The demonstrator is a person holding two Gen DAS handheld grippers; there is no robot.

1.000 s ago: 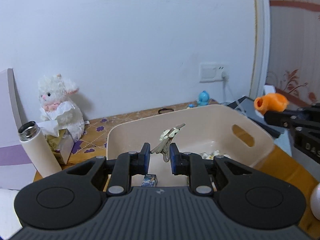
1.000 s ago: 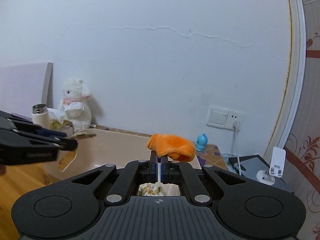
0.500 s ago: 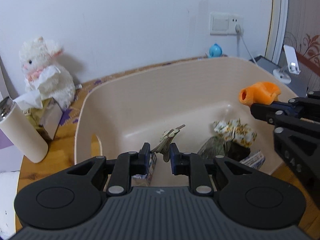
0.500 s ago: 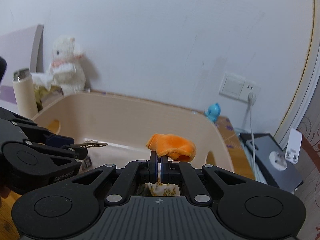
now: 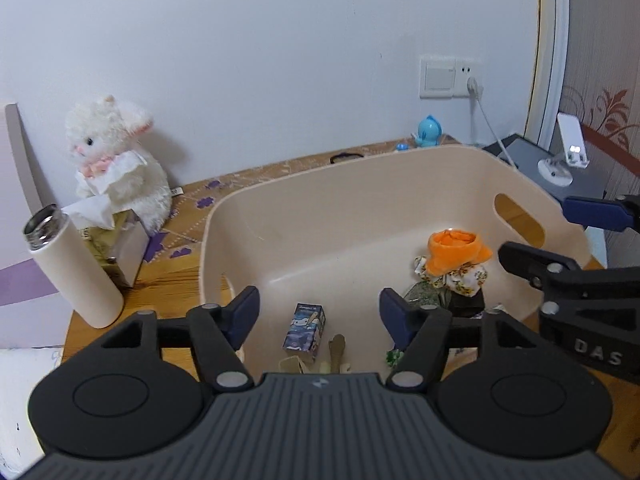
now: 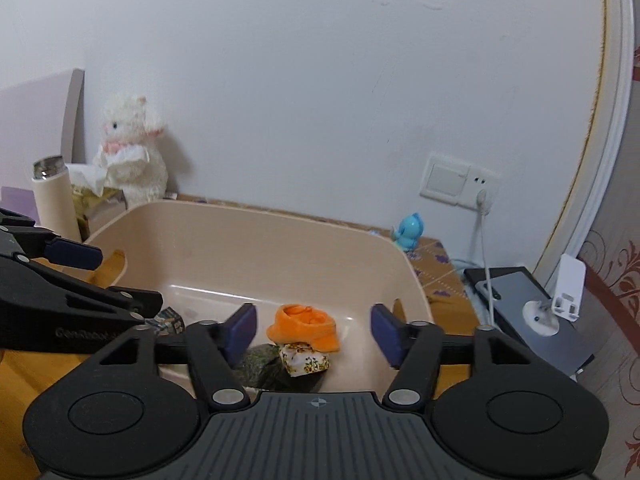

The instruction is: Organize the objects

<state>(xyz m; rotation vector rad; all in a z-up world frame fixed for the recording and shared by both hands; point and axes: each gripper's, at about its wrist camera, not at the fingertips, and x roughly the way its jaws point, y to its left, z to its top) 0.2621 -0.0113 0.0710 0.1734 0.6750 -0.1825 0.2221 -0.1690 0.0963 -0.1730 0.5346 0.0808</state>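
Note:
A beige plastic basket [image 5: 320, 200] [image 6: 280, 236] stands on the wooden table. Inside it an orange cloth piece [image 5: 456, 250] [image 6: 306, 324] lies on a floral bundle [image 5: 468, 278] [image 6: 306, 362]. A small blue box [image 5: 306, 330] and a bunch of keys [image 5: 338, 350] rest on the basket floor. My left gripper [image 5: 319, 312] hangs over the basket, its jaws opening with nothing pressed between them. My right gripper [image 6: 312, 330] is above the orange cloth, jaws opening, pads clear of it. Each gripper shows at the edge of the other's view.
A white plush rabbit [image 5: 116, 164] [image 6: 134, 160], a tissue box [image 5: 116, 240] and a cream bottle [image 5: 72, 268] [image 6: 52, 196] stand left of the basket. At the right are a blue toy [image 5: 430, 132] [image 6: 408, 232], a wall socket with cable [image 6: 460, 178], a dark tablet [image 6: 528, 312] and a white phone stand [image 5: 566, 152].
Both grippers have opened. The keys dropped from the left gripper to the basket floor, and the orange cloth fell from the right gripper onto the floral bundle. Both views tilted back up a little.

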